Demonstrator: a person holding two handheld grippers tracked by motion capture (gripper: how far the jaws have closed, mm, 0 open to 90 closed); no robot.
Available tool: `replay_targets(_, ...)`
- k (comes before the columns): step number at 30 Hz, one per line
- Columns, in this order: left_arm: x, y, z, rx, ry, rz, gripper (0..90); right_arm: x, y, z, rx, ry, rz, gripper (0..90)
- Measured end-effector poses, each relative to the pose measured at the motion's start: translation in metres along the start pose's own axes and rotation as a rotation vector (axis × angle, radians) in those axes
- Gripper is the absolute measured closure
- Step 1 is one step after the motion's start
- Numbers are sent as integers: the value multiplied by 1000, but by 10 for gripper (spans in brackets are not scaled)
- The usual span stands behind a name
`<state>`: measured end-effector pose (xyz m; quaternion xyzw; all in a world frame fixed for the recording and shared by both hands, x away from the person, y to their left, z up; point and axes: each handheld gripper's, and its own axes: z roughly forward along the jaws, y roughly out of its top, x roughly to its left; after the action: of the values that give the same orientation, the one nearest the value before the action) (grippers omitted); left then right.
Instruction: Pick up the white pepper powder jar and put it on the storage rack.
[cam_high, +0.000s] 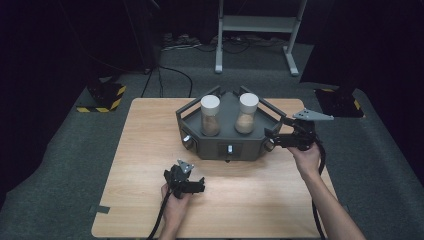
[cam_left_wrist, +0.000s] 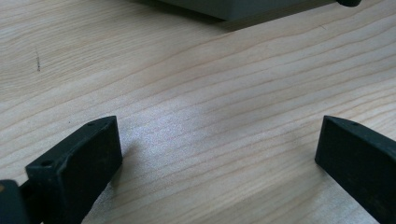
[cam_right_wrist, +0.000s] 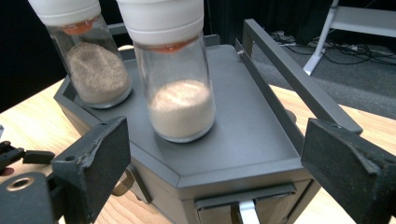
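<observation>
A dark grey angular stand (cam_high: 225, 142) with side rails sits at the back middle of the wooden table (cam_high: 150, 150). Two glass jars with white caps stand on it: the left jar (cam_high: 210, 116) holds brownish grains, the right jar (cam_high: 246, 113) paler grains. In the right gripper view the pale jar (cam_right_wrist: 175, 74) is close ahead and the brown jar (cam_right_wrist: 91, 60) is farther left. My right gripper (cam_high: 274, 136) is open at the stand's right corner, jaws wide, nothing between them. My left gripper (cam_high: 200, 186) is open low over bare wood in front of the stand, holding nothing.
The stand has a small drawer front with a light handle (cam_right_wrist: 247, 212) and round knobs (cam_high: 187, 141) on its front faces. Grey carpet surrounds the table. A white frame (cam_high: 260, 30) and cables lie beyond, with yellow-black striped blocks (cam_high: 107, 97) on the floor at both sides.
</observation>
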<state>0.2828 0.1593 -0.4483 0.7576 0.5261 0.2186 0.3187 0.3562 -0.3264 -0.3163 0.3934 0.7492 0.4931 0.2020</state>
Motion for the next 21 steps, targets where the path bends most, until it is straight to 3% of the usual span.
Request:
replay_targets(14,0,0,0,-1,0,0,7,-1,-21,-7,23,-35,-16,81)
replay_targets(21,0,0,0,-1,0,0,7,-3,-36,-11,34,-49,7,81)
